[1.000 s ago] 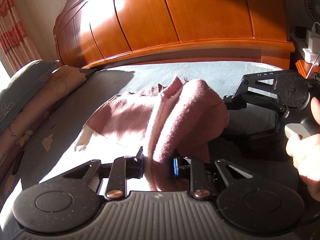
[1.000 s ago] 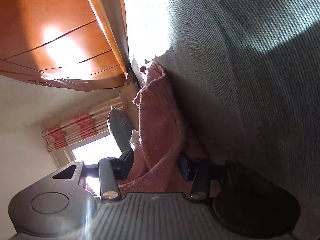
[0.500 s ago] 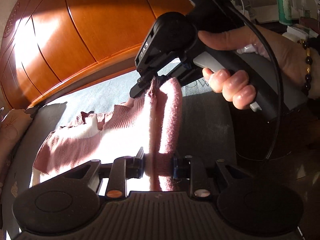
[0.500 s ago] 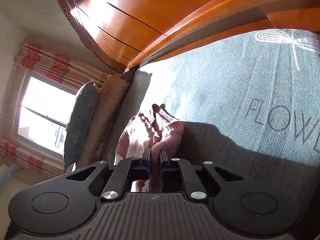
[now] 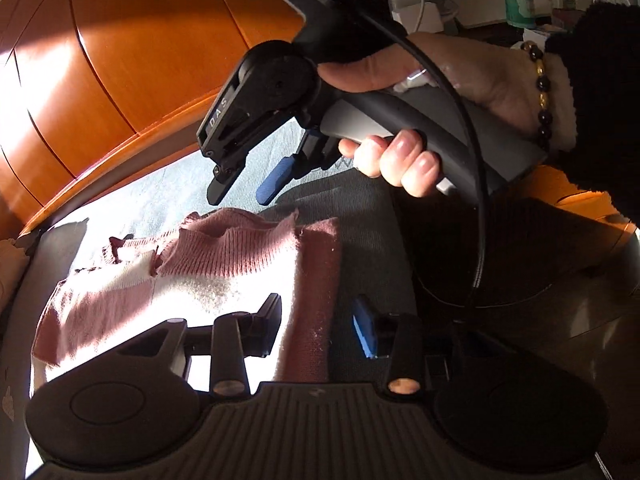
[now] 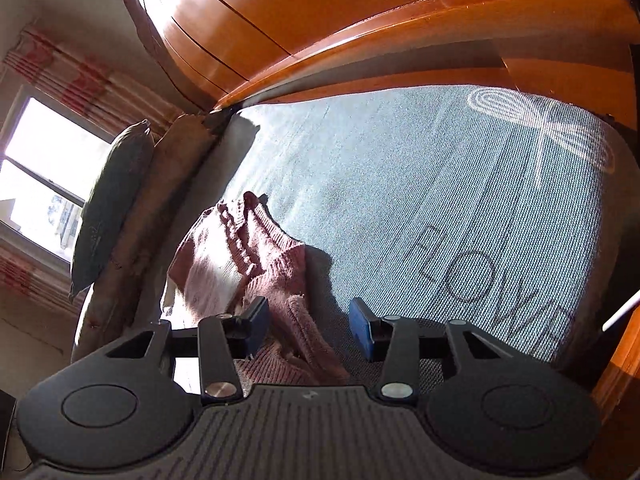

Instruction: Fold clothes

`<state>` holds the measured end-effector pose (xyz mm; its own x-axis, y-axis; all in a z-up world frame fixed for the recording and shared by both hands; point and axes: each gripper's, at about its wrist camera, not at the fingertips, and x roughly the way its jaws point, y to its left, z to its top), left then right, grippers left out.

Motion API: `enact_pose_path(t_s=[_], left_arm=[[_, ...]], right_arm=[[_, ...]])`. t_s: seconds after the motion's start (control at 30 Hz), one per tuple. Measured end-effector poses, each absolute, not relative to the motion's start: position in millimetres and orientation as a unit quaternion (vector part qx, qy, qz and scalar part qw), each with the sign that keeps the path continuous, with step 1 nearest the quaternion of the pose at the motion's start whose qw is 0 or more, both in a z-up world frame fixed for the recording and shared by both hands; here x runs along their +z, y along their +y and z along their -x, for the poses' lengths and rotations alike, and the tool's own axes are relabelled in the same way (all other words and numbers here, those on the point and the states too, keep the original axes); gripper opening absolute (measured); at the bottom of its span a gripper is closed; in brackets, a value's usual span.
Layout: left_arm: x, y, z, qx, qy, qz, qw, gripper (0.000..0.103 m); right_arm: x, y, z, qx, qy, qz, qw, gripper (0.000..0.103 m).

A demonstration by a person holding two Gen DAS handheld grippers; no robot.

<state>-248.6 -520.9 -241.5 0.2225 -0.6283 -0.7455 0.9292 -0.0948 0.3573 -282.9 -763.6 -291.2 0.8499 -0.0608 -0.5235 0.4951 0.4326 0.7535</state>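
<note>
Near: my left gripper (image 5: 316, 330) is spread open, a fold of the pink sweater (image 5: 224, 264) loose between its fingers | Middle: sweater lies doubled on the grey bedcover (image 6: 400, 184), lower left of frame | Far: right gripper (image 5: 244, 188) open above it | Risk: I judge the thick knit may spring back and open.

The sweater (image 5: 224, 272) is a pink ribbed knit, fuzzy and matt, lying on a bedspread (image 6: 400, 184) of coarse grey-blue woven cloth with a visible grain. Behind it the headboard (image 6: 320, 8) is orange-brown wood with a smooth, glossy varnish that throws back the sunlight. The right gripper (image 5: 242, 190) and the left gripper (image 5: 320, 330) are matt black plastic with blue pads, small shiny metal screws and a ribbed grey body.
</note>
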Motion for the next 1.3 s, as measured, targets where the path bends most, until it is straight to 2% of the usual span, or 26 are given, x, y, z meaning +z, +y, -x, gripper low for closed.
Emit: enact_pose_path(t_s=[0.27, 0.3, 0.33, 0.4, 0.47, 0.5, 0.6, 0.67, 0.7, 0.73, 0.8, 0.83, 0.87, 0.9, 1.0, 1.1, 1.17, 1.3], left_arm=[[-224.9, -490.6, 224.5, -0.589, 0.197, -0.401, 0.673, 0.043], [-225.4, -490.0, 220.2, -0.588, 0.201, -0.396, 0.676, 0.043], [-226.0, -489.3, 215.9, -0.587, 0.206, -0.390, 0.679, 0.043], [-227.1, -488.0, 207.3, -0.584, 0.214, -0.379, 0.685, 0.043], [-227.9, -486.8, 200.1, -0.582, 0.221, -0.369, 0.690, 0.043], [-227.8, -486.2, 199.1, -0.584, 0.222, -0.367, 0.689, 0.043], [-227.7, -483.4, 197.4, -0.588, 0.218, -0.363, 0.689, 0.045], [-226.0, -480.2, 196.3, -0.591, 0.211, -0.361, 0.690, 0.045], [-224.8, -478.9, 195.4, -0.591, 0.209, -0.358, 0.692, 0.046], [-223.6, -477.9, 194.5, -0.590, 0.208, -0.355, 0.695, 0.046], [-221.3, -476.0, 192.4, -0.590, 0.207, -0.350, 0.698, 0.046], [-220.6, -475.1, 191.1, -0.590, 0.208, -0.347, 0.699, 0.048], [-220.6, -474.2, 189.7, -0.590, 0.209, -0.346, 0.699, 0.050], [-221.3, -473.3, 188.3, -0.588, 0.210, -0.348, 0.699, 0.051], [-222.9, -469.4, 182.9, -0.577, 0.212, -0.354, 0.704, 0.051], [-221.8, -462.8, 176.5, -0.573, 0.217, -0.349, 0.709, 0.051], [-221.4, -458.5, 172.6, -0.569, 0.220, -0.344, 0.714, 0.052], [-224.4, -455.9, 169.0, -0.569, 0.230, -0.336, 0.714, 0.056]], right_arm=[[-319.5, -795.7, 233.0, -0.093, 0.229, -0.590, 0.769, 0.049], [-319.5, -795.4, 227.8, -0.079, 0.241, -0.588, 0.768, 0.044], [-317.2, -793.3, 224.7, -0.083, 0.251, -0.573, 0.776, 0.031], [-309.7, -788.7, 222.9, -0.106, 0.255, -0.536, 0.798, 0.015], [-299.3, -785.4, 228.8, -0.133, 0.225, -0.505, 0.823, 0.013], [-292.0, -783.2, 232.8, -0.154, 0.206, -0.482, 0.838, 0.009], [-280.7, -783.2, 233.8, -0.193, 0.211, -0.442, 0.850, 0.011], [-281.6, -786.8, 230.4, -0.174, 0.244, -0.461, 0.835, 0.013], [-282.9, -787.0, 230.8, -0.164, 0.249, -0.471, 0.830, 0.022], [-284.3, -786.8, 231.8, -0.156, 0.250, -0.480, 0.826, 0.036], [-289.0, -784.8, 233.9, -0.141, 0.252, -0.498, 0.818, 0.046], [-292.6, -782.9, 233.5, -0.132, 0.255, -0.503, 0.815, 0.042], [-294.2, -779.2, 232.5, -0.136, 0.261, -0.492, 0.820, 0.032], [-294.0, -774.4, 229.8, -0.151, 0.275, -0.466, 0.827, 0.011], [-289.8, -763.0, 225.0, -0.179, 0.287, -0.408, 0.848, 0.011], [-276.1, -756.3, 226.0, -0.196, 0.291, -0.382, 0.855, 0.019], [-261.6, -751.8, 230.6, -0.196, 0.282, -0.361, 0.867, 0.019], [-249.7, -744.8, 233.3, -0.119, 0.282, -0.383, 0.872, 0.020]])
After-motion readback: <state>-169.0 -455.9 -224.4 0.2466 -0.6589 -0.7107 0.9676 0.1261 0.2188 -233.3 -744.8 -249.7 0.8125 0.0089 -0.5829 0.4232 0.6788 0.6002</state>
